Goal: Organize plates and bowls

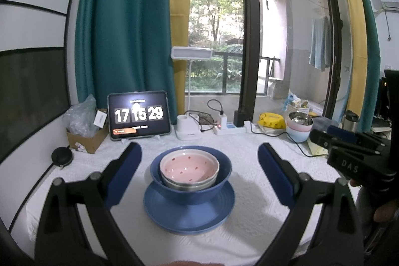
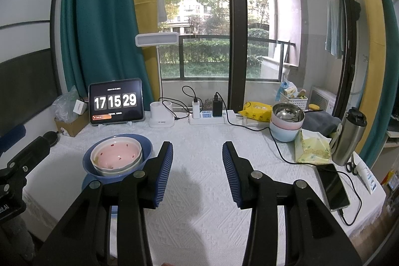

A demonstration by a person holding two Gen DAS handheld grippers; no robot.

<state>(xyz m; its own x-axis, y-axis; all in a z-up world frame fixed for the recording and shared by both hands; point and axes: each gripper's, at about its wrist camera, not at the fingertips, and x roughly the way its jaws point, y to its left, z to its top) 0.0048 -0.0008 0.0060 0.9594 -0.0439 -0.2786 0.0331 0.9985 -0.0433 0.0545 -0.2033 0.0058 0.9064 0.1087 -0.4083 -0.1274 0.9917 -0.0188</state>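
This is a room in a home, with teal curtains at the left, a balcony door in the middle, and laundry hanging at the upper right.

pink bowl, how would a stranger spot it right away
Start at the tablet clock at the back of the white table. In front sits a blue plate carrying a blue bowl. The pink bowl, red-speckled inside, is nested topmost there.

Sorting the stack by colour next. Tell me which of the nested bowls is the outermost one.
The dark blue bowl, standing on the blue plate. It holds the others: a pale bowl, then the pink dotted bowl innermost.
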